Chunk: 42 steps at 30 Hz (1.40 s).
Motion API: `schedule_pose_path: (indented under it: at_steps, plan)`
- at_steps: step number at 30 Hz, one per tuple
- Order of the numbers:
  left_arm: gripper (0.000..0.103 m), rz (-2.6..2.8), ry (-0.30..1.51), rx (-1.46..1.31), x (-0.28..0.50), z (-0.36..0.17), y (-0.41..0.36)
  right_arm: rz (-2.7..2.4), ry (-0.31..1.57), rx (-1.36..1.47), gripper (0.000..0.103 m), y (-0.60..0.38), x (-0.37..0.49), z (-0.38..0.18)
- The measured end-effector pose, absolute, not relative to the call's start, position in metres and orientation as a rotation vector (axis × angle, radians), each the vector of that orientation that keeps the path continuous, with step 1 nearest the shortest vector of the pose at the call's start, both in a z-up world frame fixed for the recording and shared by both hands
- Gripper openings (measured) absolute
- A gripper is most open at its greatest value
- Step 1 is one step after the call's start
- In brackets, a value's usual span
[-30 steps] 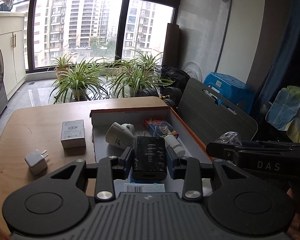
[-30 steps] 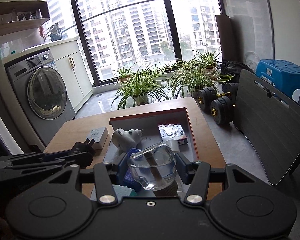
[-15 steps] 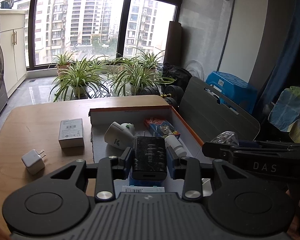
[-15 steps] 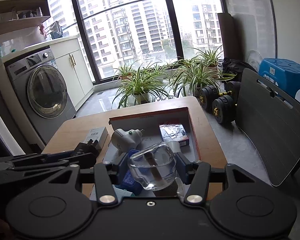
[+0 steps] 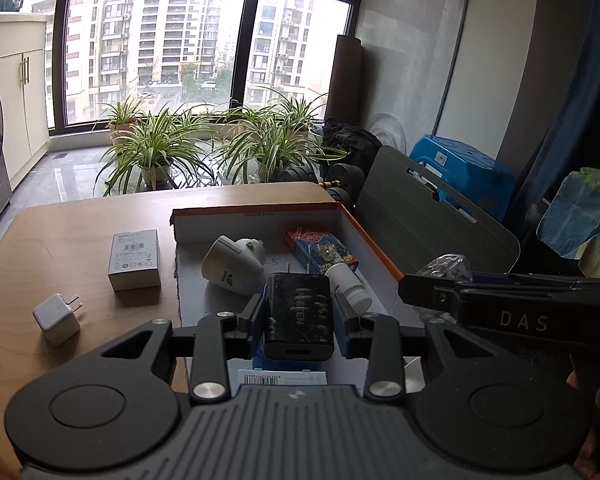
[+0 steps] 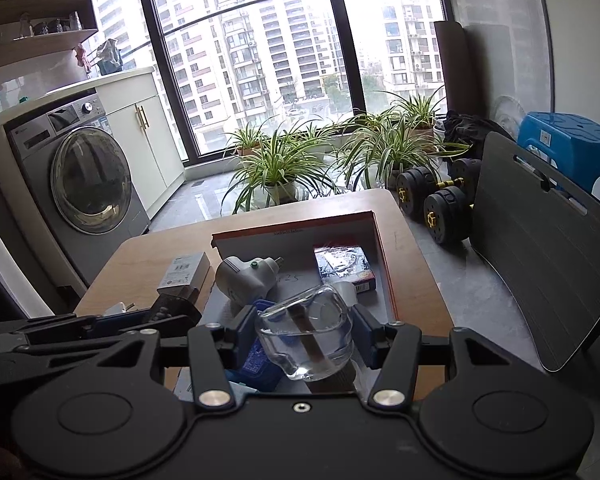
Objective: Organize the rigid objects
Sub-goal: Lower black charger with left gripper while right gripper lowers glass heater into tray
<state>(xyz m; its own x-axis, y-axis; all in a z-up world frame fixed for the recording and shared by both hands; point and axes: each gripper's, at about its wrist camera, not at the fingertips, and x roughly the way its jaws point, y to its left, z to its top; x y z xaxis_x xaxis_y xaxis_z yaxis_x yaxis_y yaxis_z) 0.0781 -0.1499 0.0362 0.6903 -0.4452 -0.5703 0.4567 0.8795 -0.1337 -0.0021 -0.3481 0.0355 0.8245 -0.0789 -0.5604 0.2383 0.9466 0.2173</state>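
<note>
My left gripper (image 5: pixel 299 310) is shut on a black charger block (image 5: pixel 299 316), held above the near part of the orange-edged cardboard box (image 5: pixel 256 216). My right gripper (image 6: pixel 306 332) is shut on a clear glass bottle with a brown wick (image 6: pixel 306 334), also over the box (image 6: pixel 374 224). Inside the box lie a white plug-in device (image 5: pixel 234 262), a red and blue card pack (image 5: pixel 320 248), a white pill bottle (image 5: pixel 348 284) and a blue item (image 6: pixel 260 360). Each gripper shows at the edge of the other's view.
On the wooden table (image 5: pixel 60 220) left of the box lie a grey carton (image 5: pixel 134 258) and a white charger cube (image 5: pixel 56 318). Beyond the table stand potted plants (image 5: pixel 156 148), dumbbells (image 6: pixel 440 204), a dark board (image 6: pixel 540 240), a blue stool (image 6: pixel 568 140) and a washing machine (image 6: pixel 84 184).
Both views have drifted only slightly; the grips on the charger block and the glass bottle are unchanged.
</note>
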Motion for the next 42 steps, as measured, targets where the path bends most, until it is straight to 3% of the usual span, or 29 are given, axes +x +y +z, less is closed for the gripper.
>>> schedule_pose_path:
  at_steps: [42]
  plan:
    - [0.036, -0.514, 0.664, 0.025, 0.123, 0.028, -0.168, -0.126, 0.629, 0.309, 0.064, -0.346, 0.015, 0.017]
